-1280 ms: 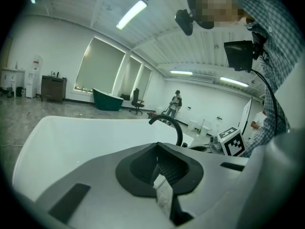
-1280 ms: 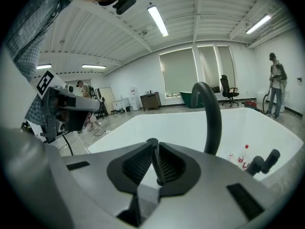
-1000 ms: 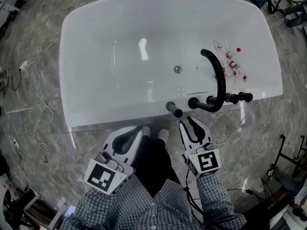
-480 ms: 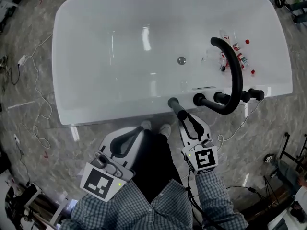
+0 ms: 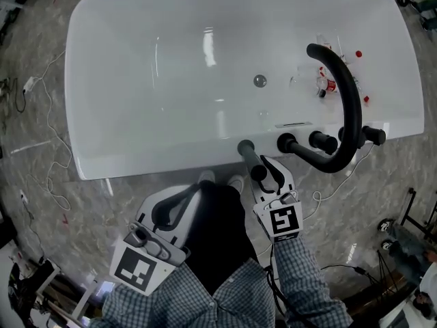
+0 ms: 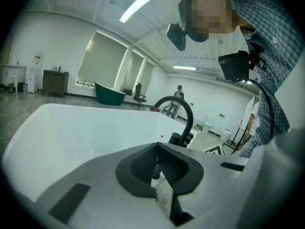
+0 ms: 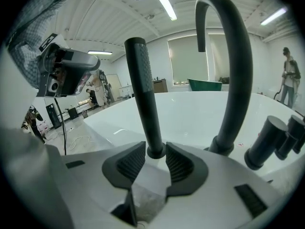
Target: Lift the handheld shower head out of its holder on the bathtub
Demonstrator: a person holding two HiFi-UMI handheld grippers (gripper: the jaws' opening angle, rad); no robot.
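Now | right gripper (image 7: 155,152) fingers just opened wider, flanking shower head (image 7: 143,89) | left gripper (image 6: 156,151) fingers together

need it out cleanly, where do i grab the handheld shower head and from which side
Grip the handheld shower head low on its slim upright stem, from outside the bathtub. The right gripper, jaws just opening wider, straddles it; likely lift straight up.

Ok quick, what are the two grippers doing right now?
Left gripper: closed, empty.
Right gripper: open, jaws have just been opening, shower head standing between them, not clamped.
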